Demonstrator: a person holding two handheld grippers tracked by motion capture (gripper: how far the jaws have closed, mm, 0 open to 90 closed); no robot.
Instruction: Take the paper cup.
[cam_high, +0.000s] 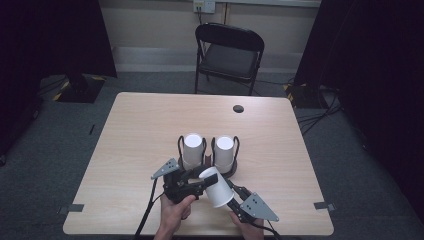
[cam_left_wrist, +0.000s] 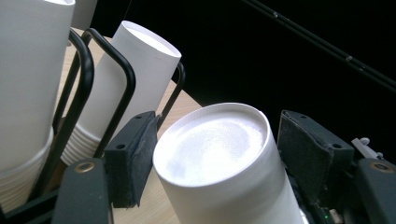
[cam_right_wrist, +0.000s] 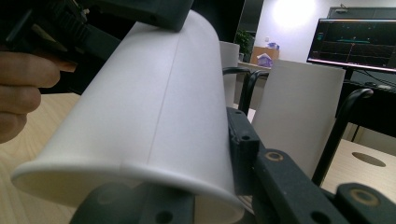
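The smooth, matte white paper cup (cam_high: 216, 187), tapered and tilted above the wooden table (cam_high: 140, 130), is clamped in the right gripper (cam_high: 231, 197); the left gripper (cam_high: 197, 176) straddles its closed end, pads clear.

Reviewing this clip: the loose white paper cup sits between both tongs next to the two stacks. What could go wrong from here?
1. The right tongs clamp the tilted white paper cup near its rim; the thin wall could crumple.
2. The left tongs straddle the cup's base with a gap at one pad, so a slip from the right grip would drop it.
3. The two stacks of white paper cups in the black wire holder stand close behind; a swing could knock them.
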